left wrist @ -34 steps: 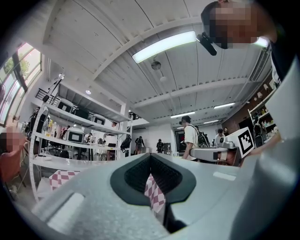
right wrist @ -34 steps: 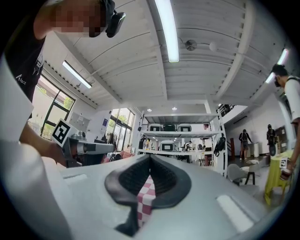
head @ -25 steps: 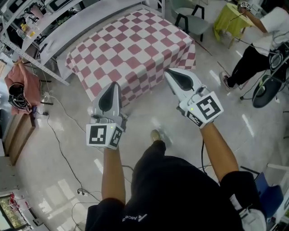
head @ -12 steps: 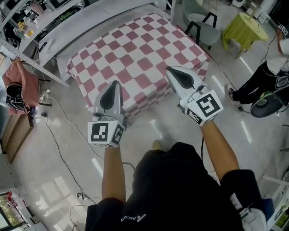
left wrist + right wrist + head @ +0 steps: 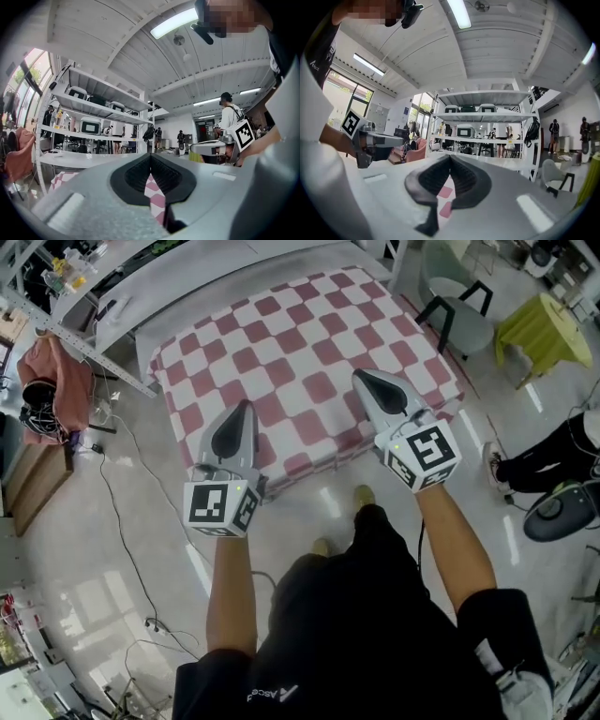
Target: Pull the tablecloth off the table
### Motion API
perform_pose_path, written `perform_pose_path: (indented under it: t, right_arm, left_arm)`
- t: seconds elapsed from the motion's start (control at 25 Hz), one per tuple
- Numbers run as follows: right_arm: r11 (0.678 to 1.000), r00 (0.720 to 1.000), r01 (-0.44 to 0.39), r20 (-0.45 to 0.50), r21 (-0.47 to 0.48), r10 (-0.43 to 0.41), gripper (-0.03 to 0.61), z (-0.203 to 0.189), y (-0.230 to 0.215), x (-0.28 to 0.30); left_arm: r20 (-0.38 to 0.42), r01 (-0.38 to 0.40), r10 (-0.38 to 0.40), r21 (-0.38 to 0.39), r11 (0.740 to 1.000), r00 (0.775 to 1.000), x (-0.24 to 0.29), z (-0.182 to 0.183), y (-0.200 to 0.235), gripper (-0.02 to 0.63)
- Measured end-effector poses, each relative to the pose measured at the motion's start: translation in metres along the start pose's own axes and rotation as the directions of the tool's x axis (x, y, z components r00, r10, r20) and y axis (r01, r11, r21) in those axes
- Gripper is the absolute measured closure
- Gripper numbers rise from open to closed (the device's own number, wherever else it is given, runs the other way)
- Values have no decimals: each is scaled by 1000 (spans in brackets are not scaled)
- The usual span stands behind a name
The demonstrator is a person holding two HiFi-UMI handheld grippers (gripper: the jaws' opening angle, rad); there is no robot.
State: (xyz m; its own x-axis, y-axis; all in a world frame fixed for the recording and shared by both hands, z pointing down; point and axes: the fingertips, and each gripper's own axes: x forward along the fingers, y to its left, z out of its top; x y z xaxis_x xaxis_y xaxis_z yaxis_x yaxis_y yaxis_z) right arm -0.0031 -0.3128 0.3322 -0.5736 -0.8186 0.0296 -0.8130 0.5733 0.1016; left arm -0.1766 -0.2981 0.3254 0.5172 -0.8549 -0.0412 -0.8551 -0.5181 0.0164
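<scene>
A red-and-white checkered tablecloth covers a table ahead of me and hangs over its near edge. My left gripper is held level above the cloth's near left part, jaws shut and empty. My right gripper hovers above the near right part, also shut with nothing in it. In the left gripper view the closed gripper frames a strip of the checkered tablecloth below it. In the right gripper view the shut gripper shows pink squares of the tablecloth beneath. Neither gripper touches the cloth.
A white shelving rack stands behind the table at the left. A grey chair and a yellow-green stool are at the right. A pink garment hangs at far left. Cables lie on the floor. Another person is at the right.
I have walked closer to the table. Both grippers went from short of the cloth's near edge to above it. They stayed shut.
</scene>
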Motion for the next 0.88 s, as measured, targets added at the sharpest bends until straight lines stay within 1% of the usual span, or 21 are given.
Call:
perform_pose_path:
  t: [0.16,0.28,0.44,0.6,0.64,0.68,0.72,0.8,0.88]
  right_arm:
    - [999,999,-32,-33,7,32,575,-22,-44,33]
    - [998,996,-58,-64,31,59,575,-40,-82,56]
    - [994,990,-86,-107,62,92,575,-64,-127,79]
    - [988,977,-132,-154,85,144,575,-86,-150,104]
    - [985,973,-144,-168,91,157,543,-91,-153,111]
    - [984,969,-150,-183,99,166,505,-97,-157,117]
    - [983,965,-151,-200,105,170,484,-103,-160,123]
    - [983,957,-143,-236,115,167,457,-115,-165,134]
    - [983,947,-132,-278,128,163,428,-130,-167,145]
  left_arm:
    - [-38,-94,94,-13,995,995,36,-17,13,603]
    - [-78,-183,181,-16,983,980,66,-30,22,603]
    - [-121,-301,293,-47,953,948,99,-46,30,601]
    - [-184,-395,379,-61,916,907,117,-65,48,597]
    - [-203,-413,393,-65,908,897,120,-71,54,569]
    - [-225,-427,403,-68,902,887,122,-77,59,521]
    - [-249,-439,410,-69,896,877,124,-84,65,499]
    - [-302,-455,416,-69,888,858,128,-98,77,459]
    - [-355,-468,416,-72,881,838,131,-115,89,439]
